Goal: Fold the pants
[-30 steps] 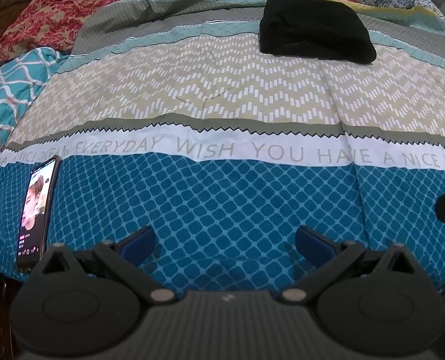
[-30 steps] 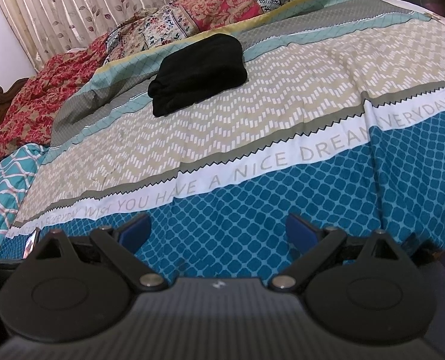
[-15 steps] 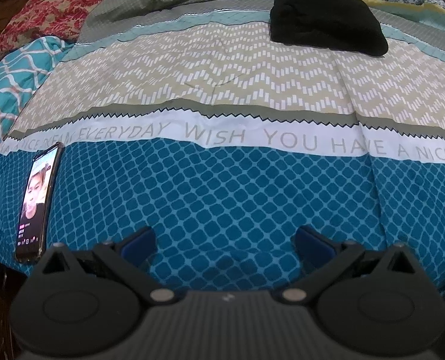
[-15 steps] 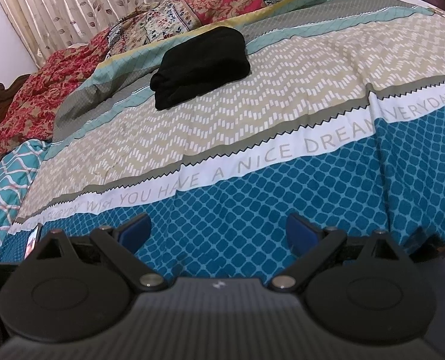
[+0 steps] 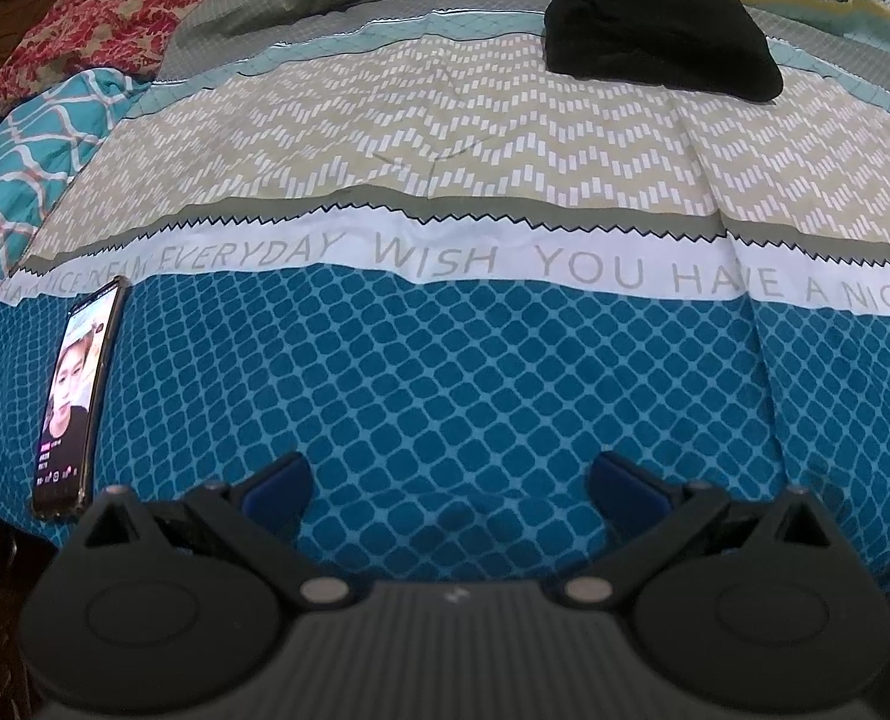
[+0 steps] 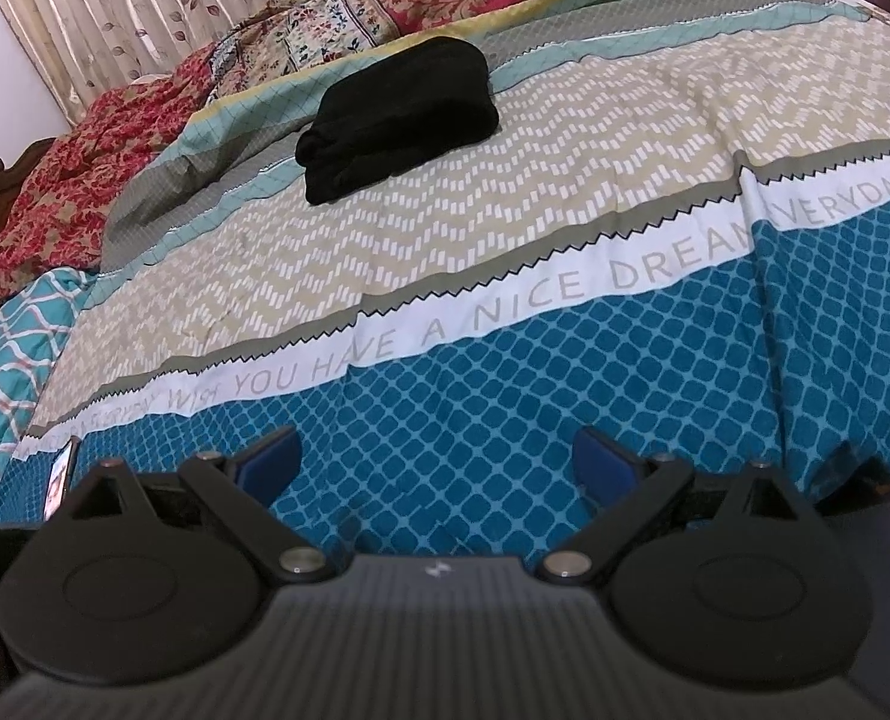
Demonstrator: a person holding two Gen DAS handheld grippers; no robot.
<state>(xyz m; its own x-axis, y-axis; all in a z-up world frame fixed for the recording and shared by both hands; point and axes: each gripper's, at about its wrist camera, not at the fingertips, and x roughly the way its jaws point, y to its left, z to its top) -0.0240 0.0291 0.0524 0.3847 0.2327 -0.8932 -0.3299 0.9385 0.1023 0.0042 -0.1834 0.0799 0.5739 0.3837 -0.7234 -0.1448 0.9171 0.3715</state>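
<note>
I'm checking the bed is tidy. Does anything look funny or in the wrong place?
A phone with its screen lit lies near the bed's edge, left of the left gripper. The black pants look neatly folded.

Folded pants (image 5: pixel 655 30) sit far back on the bedspread (image 5: pixel 505 372), well apart from both grippers. Phone (image 5: pixel 79 396) lies at the near left edge. Pillows (image 6: pixel 349 30) are heaped behind the pants, curtain (image 6: pixel 115 6) beyond them.

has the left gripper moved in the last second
Yes. The left gripper has edged left and back: the black pants and the phone both slid right and up in its view.
</note>
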